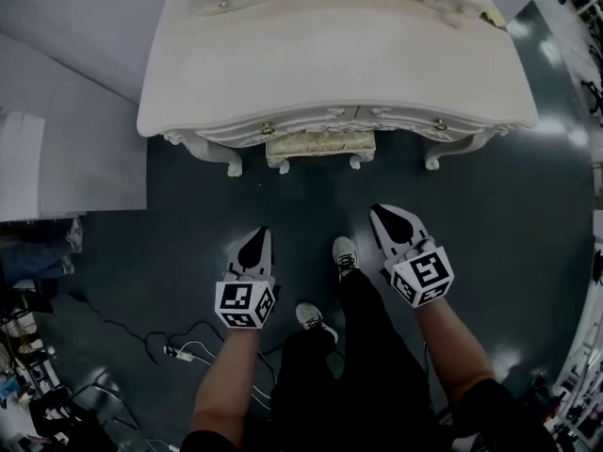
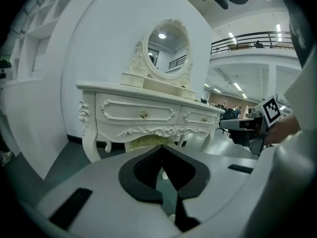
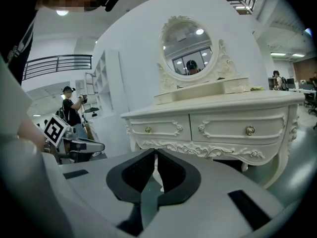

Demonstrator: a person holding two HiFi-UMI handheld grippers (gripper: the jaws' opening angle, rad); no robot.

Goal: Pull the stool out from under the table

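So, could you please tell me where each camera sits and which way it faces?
Head view: on the person's head, looking down at the cream carved dressing table, cream cushioned stool beneath, left gripper, right gripper, forearms, legs.
Left gripper view: on that gripper, low, facing the table's front; own shut fingers.
Right gripper view: likewise, from the right; shut fingers.
Both gripper views share the oval mirror.

both grey marker-cube grippers, left (image 1: 257,243) and right (image 1: 388,218), held out front on bare forearms, jaws closed and empty
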